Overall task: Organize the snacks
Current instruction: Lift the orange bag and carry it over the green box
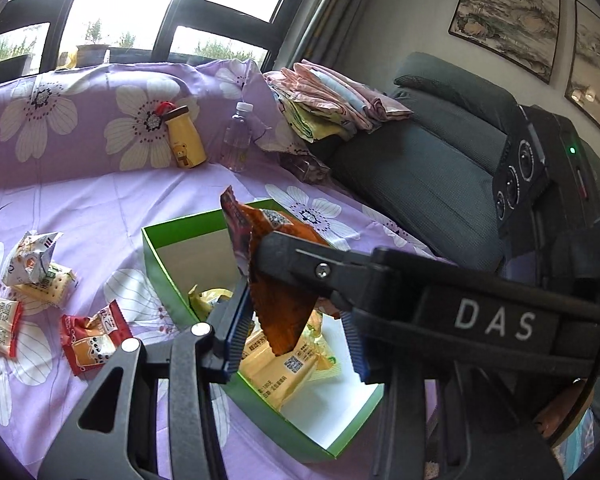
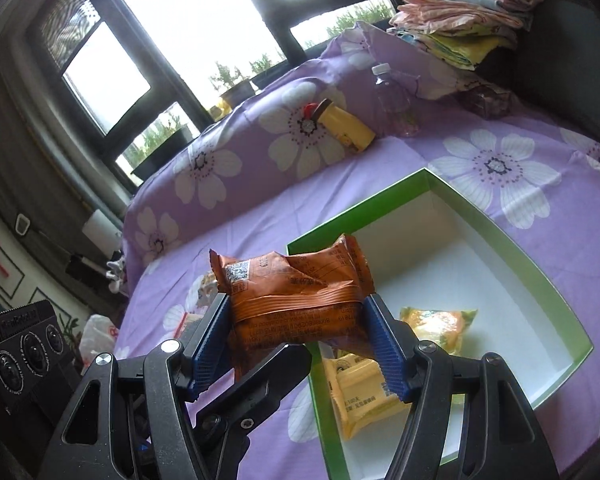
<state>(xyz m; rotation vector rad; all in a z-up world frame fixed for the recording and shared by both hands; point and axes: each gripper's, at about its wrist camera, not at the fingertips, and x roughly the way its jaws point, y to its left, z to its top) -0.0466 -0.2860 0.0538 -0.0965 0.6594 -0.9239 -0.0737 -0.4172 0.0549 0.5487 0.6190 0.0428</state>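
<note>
Right gripper (image 2: 298,320) clamps the orange packet (image 2: 296,292) above the green box (image 2: 556,280). Left gripper (image 1: 296,336) stands open, pads beside the same packet, apparently not pressing.

Both wrist cams close, angled down, share green box (image 1: 168,264) (image 2: 440,184).

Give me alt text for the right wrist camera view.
The right gripper holds an orange snack packet between its blue pads, above the near edge of an open green box containing yellow snack packets, on a purple floral sheet.
</note>
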